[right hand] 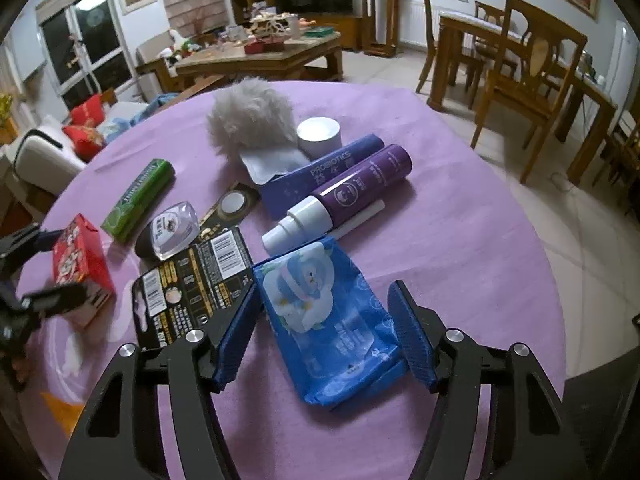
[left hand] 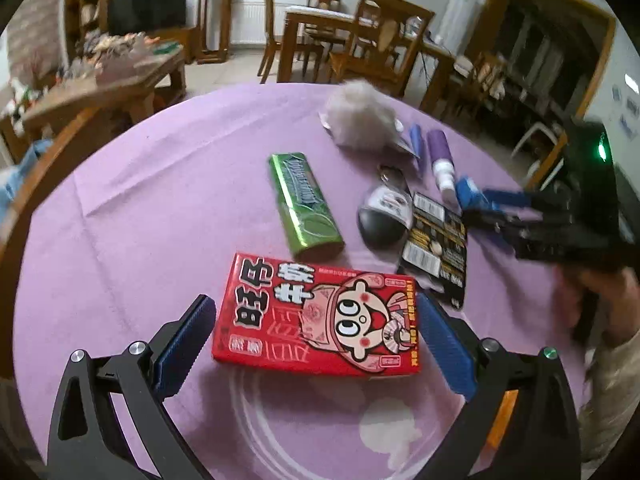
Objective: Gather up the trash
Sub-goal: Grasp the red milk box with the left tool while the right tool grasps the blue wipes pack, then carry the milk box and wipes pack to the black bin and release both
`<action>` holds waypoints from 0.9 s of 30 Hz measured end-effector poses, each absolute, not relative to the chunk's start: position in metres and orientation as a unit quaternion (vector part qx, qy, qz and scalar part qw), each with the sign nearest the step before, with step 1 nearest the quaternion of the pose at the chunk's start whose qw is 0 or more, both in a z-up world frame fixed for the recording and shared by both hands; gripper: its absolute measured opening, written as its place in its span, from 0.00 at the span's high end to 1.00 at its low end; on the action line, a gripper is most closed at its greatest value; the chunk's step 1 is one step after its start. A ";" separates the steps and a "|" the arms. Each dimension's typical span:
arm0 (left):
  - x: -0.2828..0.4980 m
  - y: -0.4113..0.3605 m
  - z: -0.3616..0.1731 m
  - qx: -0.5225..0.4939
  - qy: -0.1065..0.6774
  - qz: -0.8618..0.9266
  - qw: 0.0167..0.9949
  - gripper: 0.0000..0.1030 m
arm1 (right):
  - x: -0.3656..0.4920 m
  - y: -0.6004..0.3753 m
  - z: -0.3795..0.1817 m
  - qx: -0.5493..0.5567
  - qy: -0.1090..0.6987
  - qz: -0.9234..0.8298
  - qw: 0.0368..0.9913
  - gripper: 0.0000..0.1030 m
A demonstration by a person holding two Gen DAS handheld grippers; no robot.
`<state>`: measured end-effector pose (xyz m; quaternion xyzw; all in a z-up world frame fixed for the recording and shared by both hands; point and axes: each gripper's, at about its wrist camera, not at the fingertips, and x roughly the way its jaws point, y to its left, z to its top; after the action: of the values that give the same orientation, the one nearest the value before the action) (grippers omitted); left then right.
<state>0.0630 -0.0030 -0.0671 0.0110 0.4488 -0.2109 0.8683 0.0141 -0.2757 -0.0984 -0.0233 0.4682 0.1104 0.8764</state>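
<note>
**Both grippers straddle trash on the purple cloth**

The left gripper (left hand: 316, 344) sits low over the purple tablecloth (left hand: 140, 208) with the red milk carton (left hand: 316, 316) lying flat between its blue pads. The pad on the carton's cartoon-face end looks to be touching the carton's edge; the other pad stands just clear of the opposite end, so the jaws are spread and nothing is clamped.

The right gripper (right hand: 326, 332) frames the blue tissue pack (right hand: 332, 320), which lies on the cloth between its fingers. One pad meets the pack's near corner by the black card; the other stands just beside the pack's far edge with a sliver of cloth showing. Whether the pads actually press the pack cannot be told, and the pack still rests on the table.

Taking the red milk carton as the landmark: the green gum pack (left hand: 306, 206) lies just beyond it, the black blister card (left hand: 436, 248) just beside its cartoon end, and a small dark dispenser (left hand: 384, 220) between those two. The purple spray bottle (right hand: 348, 196) and fluffy grey pompom (right hand: 250, 116) lie farther off, with the blue tissue pack past the black card.
</note>
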 end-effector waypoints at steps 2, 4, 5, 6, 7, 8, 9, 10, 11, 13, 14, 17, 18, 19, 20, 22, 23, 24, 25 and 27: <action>0.063 0.000 -0.067 0.008 0.450 -0.212 0.867 0.11 | 0.009 -0.281 -0.096 -0.008 0.465 0.115 0.878 0.45; 0.061 -0.002 -0.065 0.016 0.445 -0.213 0.870 0.12 | 0.000 -0.289 -0.091 0.013 0.457 0.126 0.880 0.52; 0.061 -0.004 -0.064 0.018 0.443 -0.213 0.871 0.12 | -0.005 -0.292 -0.088 0.024 0.453 0.131 0.881 0.52; 0.060 -0.005 -0.063 0.021 0.439 -0.212 0.873 0.12 | -0.009 -0.297 -0.083 0.035 0.447 0.137 0.883 0.52; 0.059 -0.006 -0.061 0.020 0.433 -0.213 0.875 0.12 | -0.015 -0.301 -0.078 0.048 0.437 0.148 0.886 0.53; 0.057 -0.006 -0.058 0.014 0.426 -0.217 0.878 0.12 | -0.019 -0.305 -0.072 0.058 0.429 0.157 0.888 0.53; 0.054 -0.005 -0.053 0.004 0.417 -0.226 0.880 0.12 | -0.025 -0.309 -0.067 0.068 0.420 0.163 0.890 0.53; 0.050 -0.006 -0.049 -0.003 0.408 -0.234 0.882 0.12 | -0.034 -0.315 -0.061 0.079 0.408 0.170 0.894 0.58; 0.048 -0.010 -0.046 -0.004 0.402 -0.237 0.884 0.12 | -0.039 -0.319 -0.055 0.084 0.402 0.173 0.895 0.58; 0.040 -0.020 -0.033 -0.009 0.379 -0.257 0.889 0.12 | -0.053 -0.329 -0.043 0.100 0.384 0.178 0.901 0.58; 0.038 -0.025 -0.028 -0.011 0.373 -0.264 0.889 0.12 | -0.059 -0.335 -0.038 0.107 0.376 0.179 0.903 0.58; 0.026 -0.048 -0.011 -0.006 0.351 -0.290 0.890 0.12 | -0.079 -0.351 -0.022 0.133 0.353 0.184 0.908 0.58; 0.026 -0.055 -0.007 -0.005 0.346 -0.295 0.891 0.12 | -0.086 -0.360 -0.017 0.142 0.345 0.186 0.909 0.58; 0.023 -0.065 -0.003 -0.004 0.339 -0.303 0.891 0.12 | -0.095 -0.369 -0.012 0.152 0.335 0.186 0.911 0.58; 0.020 -0.075 0.001 -0.003 0.335 -0.310 0.890 0.12 | -0.103 -0.377 -0.007 0.160 0.327 0.184 0.913 0.58; 0.013 -0.101 0.008 0.000 0.323 -0.332 0.887 0.12 | -0.121 -0.398 0.003 0.174 0.307 0.172 0.920 0.58; 0.013 -0.107 0.011 0.001 0.320 -0.338 0.885 0.12 | -0.128 -0.407 0.007 0.178 0.299 0.166 0.923 0.58; 0.010 -0.122 0.014 0.004 0.315 -0.350 0.882 0.12 | -0.135 -0.417 0.010 0.184 0.291 0.158 0.925 0.58; 0.008 -0.134 0.016 0.006 0.311 -0.359 0.880 0.12 | -0.146 -0.433 0.015 0.194 0.280 0.146 0.929 0.58; 0.002 -0.160 0.020 0.011 0.304 -0.381 0.873 0.12 | -0.165 -0.456 0.020 0.203 0.263 0.124 0.935 0.58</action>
<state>0.0019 -0.1603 0.0196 0.0106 0.3035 -0.3814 0.8731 -0.1648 -0.4563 0.0199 0.2034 0.2626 0.1239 0.9350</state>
